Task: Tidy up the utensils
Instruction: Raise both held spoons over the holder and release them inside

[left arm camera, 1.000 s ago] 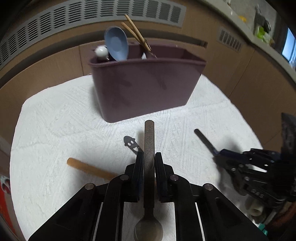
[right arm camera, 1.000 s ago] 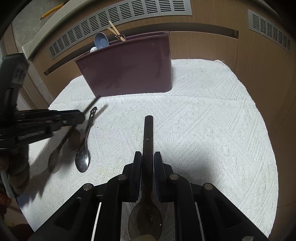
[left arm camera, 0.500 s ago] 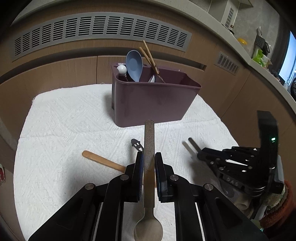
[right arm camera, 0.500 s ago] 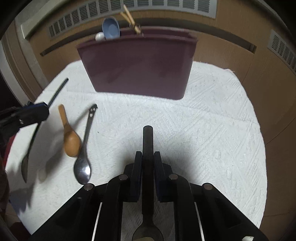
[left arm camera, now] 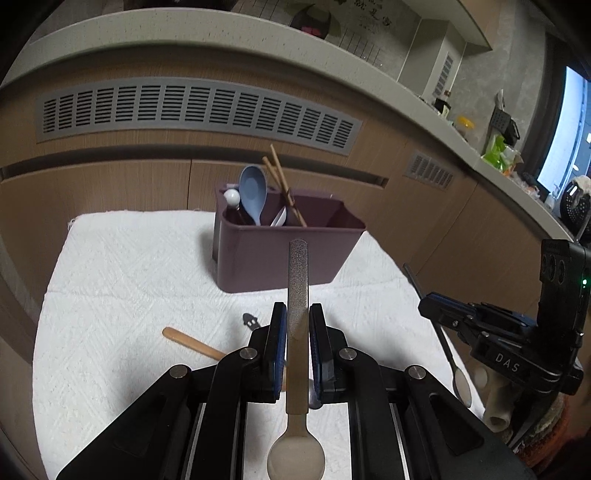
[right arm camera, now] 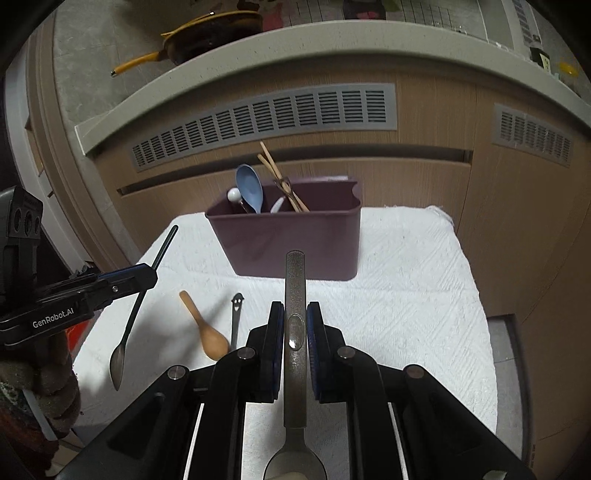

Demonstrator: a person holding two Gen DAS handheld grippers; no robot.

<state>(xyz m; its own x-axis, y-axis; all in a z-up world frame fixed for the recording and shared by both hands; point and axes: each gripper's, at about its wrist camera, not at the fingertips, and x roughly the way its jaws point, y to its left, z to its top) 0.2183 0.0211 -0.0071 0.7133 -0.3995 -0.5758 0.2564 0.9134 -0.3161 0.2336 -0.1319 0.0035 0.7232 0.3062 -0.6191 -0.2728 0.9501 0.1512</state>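
Observation:
A maroon utensil bin (left arm camera: 280, 254) (right arm camera: 295, 243) stands at the back of a white towel (left arm camera: 129, 266) (right arm camera: 406, 288). It holds a blue spoon (left arm camera: 253, 194), chopsticks (left arm camera: 282, 184) and a white-knobbed utensil. My left gripper (left arm camera: 297, 332) is shut on a metal spoon (left arm camera: 297, 280), handle forward, raised above the towel; it also shows in the right wrist view (right arm camera: 125, 282). My right gripper (right arm camera: 295, 328) is shut on a dark metal spoon (right arm camera: 294, 280), handle toward the bin; it also shows in the left wrist view (left arm camera: 439, 312). A wooden spoon (right arm camera: 205, 325) (left arm camera: 192, 343) and a smiley-handled spoon (right arm camera: 236, 314) (left arm camera: 251, 320) lie on the towel.
Wooden cabinet fronts with grey vents (left arm camera: 192, 110) (right arm camera: 266, 114) rise behind the towel under a counter edge. A yellow-handled pan (right arm camera: 207, 33) sits on the counter. Bare wood floor lies right of the towel (right arm camera: 517, 258).
Both grippers have lifted and pulled back from the towel with their spoons, so the bin looks smaller and farther and its inside shows. The lying spoons have not moved.

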